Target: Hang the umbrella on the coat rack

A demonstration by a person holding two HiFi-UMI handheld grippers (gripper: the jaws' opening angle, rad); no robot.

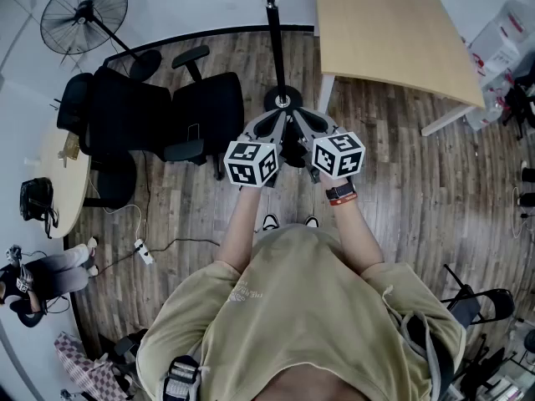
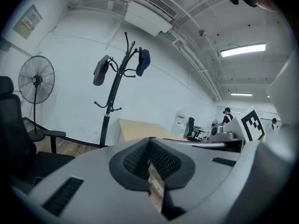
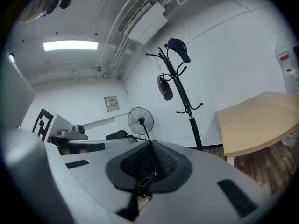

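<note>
The black coat rack stands just ahead of me, its round base on the wood floor. Both grippers are held close together, tips converging above a dark bundle, apparently the folded umbrella, mostly hidden beneath them. My right gripper is shut on a thin black strap with a small buckle. My left gripper is shut too, with a dark strip running down from its pads. In the left gripper view a grey item and a blue cap hang on the rack.
A light wooden table is to the right of the rack. Black office chairs stand to its left, with a floor fan behind. A power strip and cable lie on the floor at left. A folding chair is at right.
</note>
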